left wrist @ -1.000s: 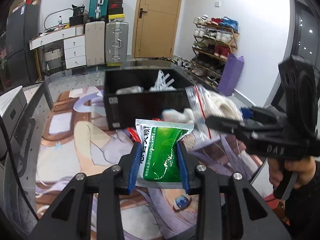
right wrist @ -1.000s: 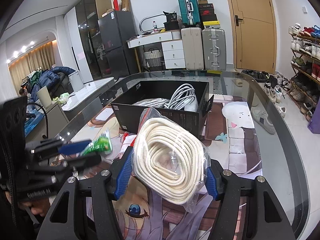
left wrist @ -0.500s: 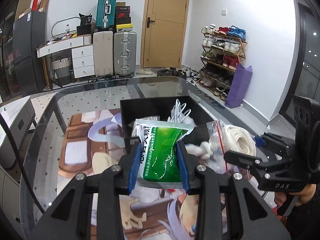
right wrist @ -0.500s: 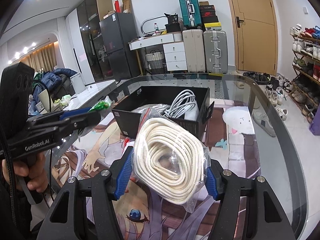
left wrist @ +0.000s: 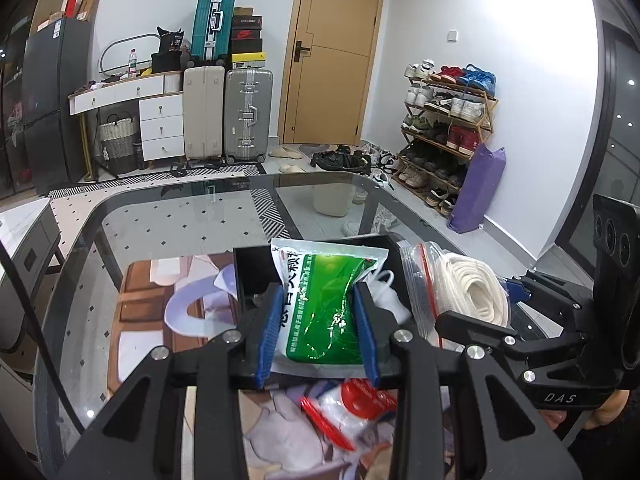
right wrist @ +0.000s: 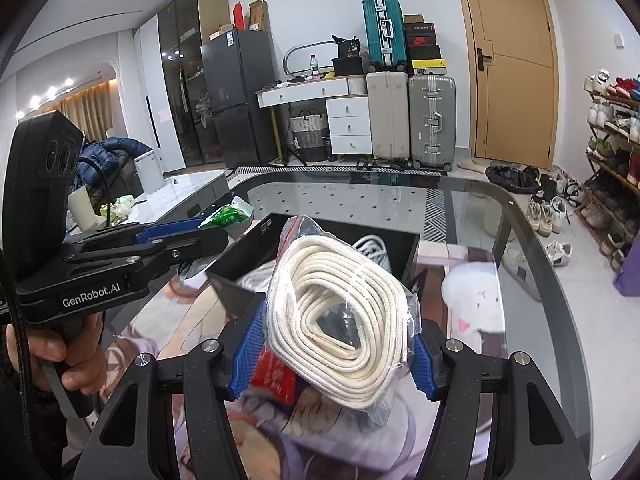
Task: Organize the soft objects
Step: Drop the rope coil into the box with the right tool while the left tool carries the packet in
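Both grippers have risen and advanced since the earlier frames, so that their loads now hang over the black box (left wrist: pixel 256 272) instead of short of it. Left gripper (left wrist: pixel 317 330): pads clamped on the green-and-white packet (left wrist: pixel 326 304), held above the box's near edge. Right gripper (right wrist: pixel 335 346): pads clamped on the bagged coil of white rope (right wrist: pixel 344 320), just beside the packet, over the box holding white cable (right wrist: pixel 372 246), toward the glass table's (right wrist: pixel 520 248) far edge. Step in hand: carrying to the box. Next, probably: lower each load inside, then part the pads.
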Demonstrator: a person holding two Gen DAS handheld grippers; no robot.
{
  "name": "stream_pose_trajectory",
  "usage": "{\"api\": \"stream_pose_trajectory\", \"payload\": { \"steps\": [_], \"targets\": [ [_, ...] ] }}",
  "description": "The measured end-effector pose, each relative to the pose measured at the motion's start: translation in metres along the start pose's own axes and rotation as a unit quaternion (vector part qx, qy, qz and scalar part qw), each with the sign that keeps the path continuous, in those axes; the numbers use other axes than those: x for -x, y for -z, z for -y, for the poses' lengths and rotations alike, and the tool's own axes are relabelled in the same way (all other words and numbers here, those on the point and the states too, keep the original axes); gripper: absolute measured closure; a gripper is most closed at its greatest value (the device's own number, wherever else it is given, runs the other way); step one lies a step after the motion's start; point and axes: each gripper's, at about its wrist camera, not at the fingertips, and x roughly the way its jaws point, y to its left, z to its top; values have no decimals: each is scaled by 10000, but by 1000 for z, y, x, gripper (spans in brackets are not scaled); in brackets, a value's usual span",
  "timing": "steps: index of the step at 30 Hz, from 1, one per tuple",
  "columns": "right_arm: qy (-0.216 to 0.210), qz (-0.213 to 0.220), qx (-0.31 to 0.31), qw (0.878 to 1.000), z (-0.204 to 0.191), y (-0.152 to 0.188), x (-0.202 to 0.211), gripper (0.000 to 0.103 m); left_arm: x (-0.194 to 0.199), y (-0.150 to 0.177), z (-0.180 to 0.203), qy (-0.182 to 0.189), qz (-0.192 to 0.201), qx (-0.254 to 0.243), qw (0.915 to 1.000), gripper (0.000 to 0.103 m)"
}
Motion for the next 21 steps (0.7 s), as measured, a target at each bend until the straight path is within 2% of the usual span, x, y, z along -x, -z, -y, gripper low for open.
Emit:
{"api": "stream_pose_trajectory", "payload": {
  "steps": [10, 21],
  "targets": [
    [130, -265, 118, 9995, 5, -28, -46, 40, -37, -10, -14, -97, -148, 11, 9998, 69],
    [379, -688, 740, 9942, -7, -37, -103, 40, -62, -11, -29, -157, -296, 98, 9994, 69]
  ]
}}
